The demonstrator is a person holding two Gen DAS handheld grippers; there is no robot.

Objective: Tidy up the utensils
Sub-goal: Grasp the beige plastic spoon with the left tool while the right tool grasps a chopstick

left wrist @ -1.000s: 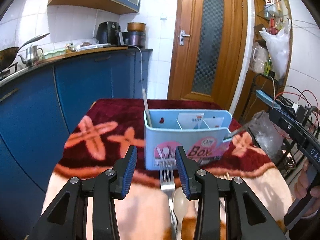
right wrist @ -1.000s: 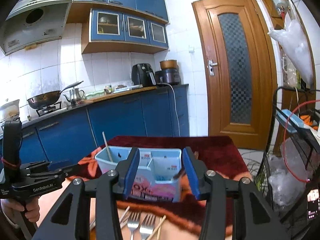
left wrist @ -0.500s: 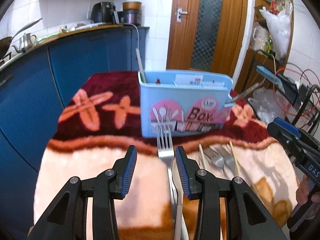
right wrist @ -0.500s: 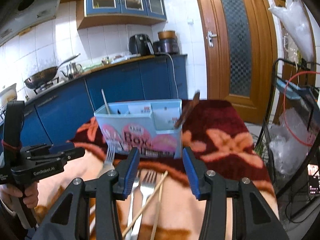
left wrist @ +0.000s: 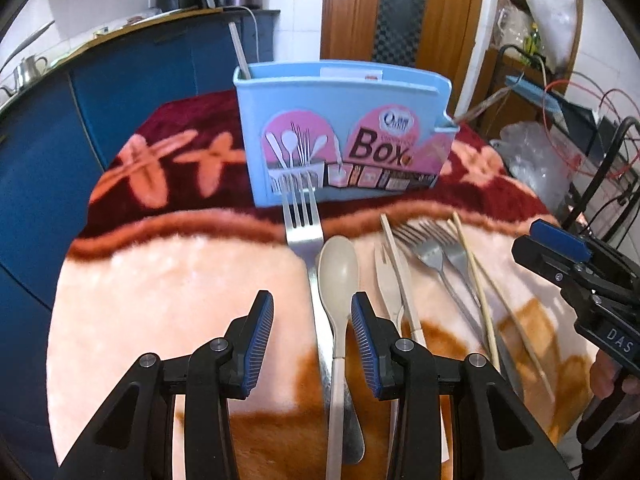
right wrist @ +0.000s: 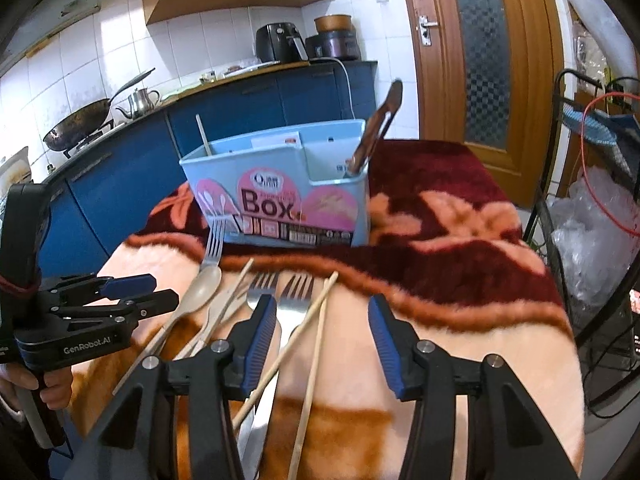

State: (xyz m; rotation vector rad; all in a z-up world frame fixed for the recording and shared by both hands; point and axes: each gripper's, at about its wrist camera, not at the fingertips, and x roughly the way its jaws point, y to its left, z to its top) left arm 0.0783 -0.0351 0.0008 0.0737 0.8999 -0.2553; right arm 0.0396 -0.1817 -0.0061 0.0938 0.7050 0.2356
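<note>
Kitchen backdrop with blue cabinets, white tile, a wooden door behind. Table draped in a fuzzy peach-and-maroon blanket, light blue utensil box standing upright toward the far edge on the maroon part. One chopstick poking up from the box's left compartment, dark tongs leaning out of the right end one. Loose stuff spread along the near half of the blanket: big metal fork with tines right up against the box front, beige spoon just beside it, pale plastic fork, two more metal forks side by side, and wooden chopsticks lying across them. Left gripper spread wide, holding nothing, hovering low over the spoon handle and big fork handle, both lined up between its blue pads. Right gripper also parted and empty, near the blanket's near edge, straddling one metal fork and the two chopsticks. Wok and kettle sitting on the counter way back.
</note>
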